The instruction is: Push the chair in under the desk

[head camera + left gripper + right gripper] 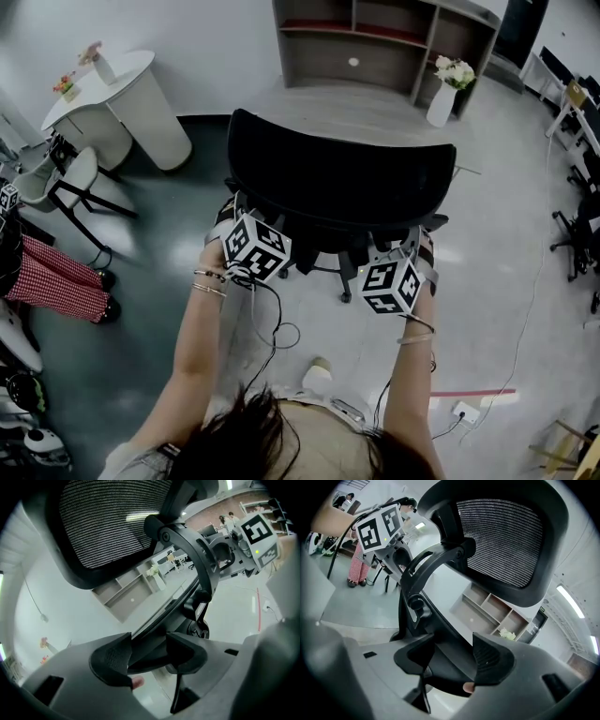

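A black mesh-backed office chair stands in front of a pale wooden desk, its backrest toward me and its seat partly under the desk top. My left gripper is low behind the chair's left side, my right gripper behind its right side. In the left gripper view the gripper has the dark rear edge of the seat filling the narrow gap between its pads, under the backrest. The right gripper holds the same edge from the other side, below the backrest.
A shelf unit rises at the desk's back, with a white vase of flowers on the right end. A round white table and a second chair stand left, beside a person's red-checked legs. Cables trail on the floor.
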Demonstrator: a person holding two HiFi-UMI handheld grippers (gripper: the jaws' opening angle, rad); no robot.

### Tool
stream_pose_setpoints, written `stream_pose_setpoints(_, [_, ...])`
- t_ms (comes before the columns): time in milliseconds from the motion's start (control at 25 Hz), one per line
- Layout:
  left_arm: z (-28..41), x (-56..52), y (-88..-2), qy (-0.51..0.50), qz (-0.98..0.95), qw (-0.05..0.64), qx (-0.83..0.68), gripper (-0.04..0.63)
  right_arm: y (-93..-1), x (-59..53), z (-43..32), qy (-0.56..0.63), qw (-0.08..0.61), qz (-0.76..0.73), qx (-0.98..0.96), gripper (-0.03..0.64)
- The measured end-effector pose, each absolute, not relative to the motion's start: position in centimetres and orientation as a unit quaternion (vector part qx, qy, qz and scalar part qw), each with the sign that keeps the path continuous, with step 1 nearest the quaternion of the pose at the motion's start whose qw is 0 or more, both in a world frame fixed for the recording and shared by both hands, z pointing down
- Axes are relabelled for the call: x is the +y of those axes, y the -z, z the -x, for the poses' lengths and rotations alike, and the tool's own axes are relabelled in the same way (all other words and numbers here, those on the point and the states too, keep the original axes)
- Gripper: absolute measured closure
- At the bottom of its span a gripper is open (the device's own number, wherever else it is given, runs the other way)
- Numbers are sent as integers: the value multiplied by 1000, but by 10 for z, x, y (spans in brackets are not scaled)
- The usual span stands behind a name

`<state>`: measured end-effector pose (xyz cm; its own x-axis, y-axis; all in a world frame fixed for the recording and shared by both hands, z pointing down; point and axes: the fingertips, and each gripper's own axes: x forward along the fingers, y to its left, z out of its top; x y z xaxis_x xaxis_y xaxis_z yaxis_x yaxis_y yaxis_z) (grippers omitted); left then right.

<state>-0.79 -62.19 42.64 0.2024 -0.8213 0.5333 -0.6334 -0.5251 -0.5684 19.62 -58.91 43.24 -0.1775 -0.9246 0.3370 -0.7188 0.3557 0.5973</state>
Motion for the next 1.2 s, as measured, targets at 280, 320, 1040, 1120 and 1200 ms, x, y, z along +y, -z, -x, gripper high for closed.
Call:
stream_pose_setpoints(280, [7, -624, -425, 417, 771, 111, 469, 374, -432, -591, -197, 155, 352, -543, -746, 379])
stream_pose_setpoints(320, [7, -624, -425, 417, 771, 112, 468, 374, -433, -591, -197, 157, 356, -544, -744, 379])
stream_pose_setpoints(1040, [4, -589, -415, 380, 786, 131, 470, 374, -427, -584, -199, 138, 338, -568, -738, 380])
stream_pose_setpoints(1120, [6, -581, -410, 367, 789, 134, 475, 374, -426, -577, -196, 127, 332, -569, -741, 380])
stream_pose_setpoints(1200, [8, -573, -404, 354, 791, 135, 481, 377, -424, -569, -194, 113, 322, -573, -745, 381])
